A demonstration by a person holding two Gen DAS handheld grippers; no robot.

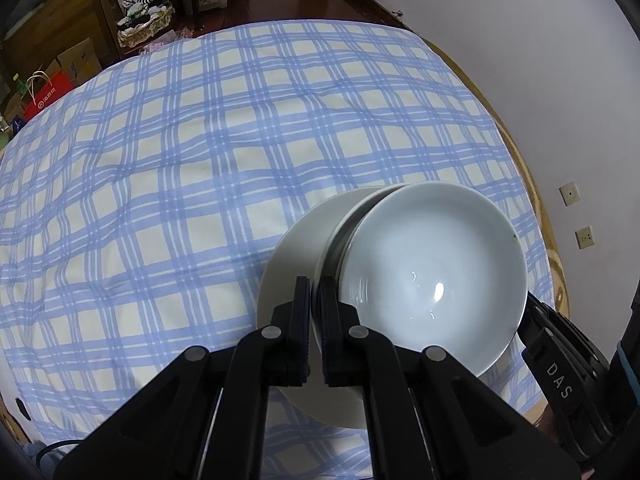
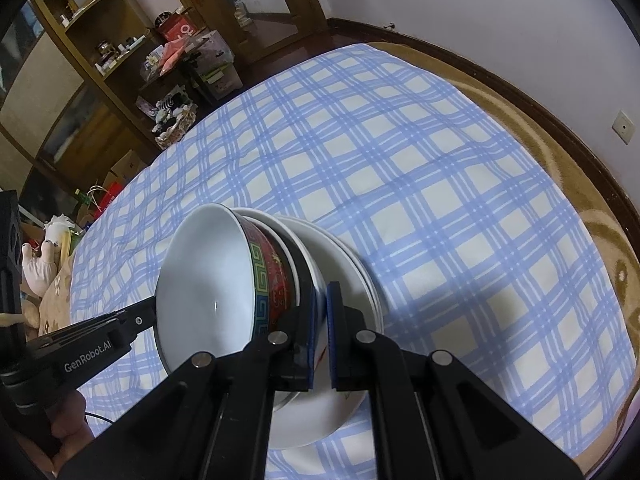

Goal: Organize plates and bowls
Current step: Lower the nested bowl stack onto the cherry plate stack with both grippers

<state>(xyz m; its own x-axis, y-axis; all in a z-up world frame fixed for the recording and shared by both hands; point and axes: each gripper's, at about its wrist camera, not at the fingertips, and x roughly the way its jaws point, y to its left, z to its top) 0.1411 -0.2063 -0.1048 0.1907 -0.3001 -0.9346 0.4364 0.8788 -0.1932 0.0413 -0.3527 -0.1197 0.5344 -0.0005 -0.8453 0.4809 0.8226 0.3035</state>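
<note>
A stack of dishes sits on the blue-checked tablecloth (image 1: 200, 160). At the bottom is a white plate (image 1: 286, 268) (image 2: 354, 280), then a white bowl (image 1: 334, 236) (image 2: 316, 284). On top, tilted, lies a bowl (image 1: 432, 264) that is white inside with a red patterned outside (image 2: 276, 280). My left gripper (image 1: 315, 294) is shut on the white bowl's rim on one side. My right gripper (image 2: 321, 306) is shut on the rim at the opposite side. Each tool's black frame (image 1: 560, 364) (image 2: 100, 344) shows in the other's view, its fingertips hidden behind the top bowl.
The cloth (image 2: 440, 200) covers a round table with a dark wooden edge (image 2: 580, 132). Beyond the far side stand wooden shelves (image 2: 92, 80), a wicker basket (image 1: 144, 28), boxes and a red bag (image 1: 44, 96). A white wall with sockets (image 1: 570, 194) is on the right.
</note>
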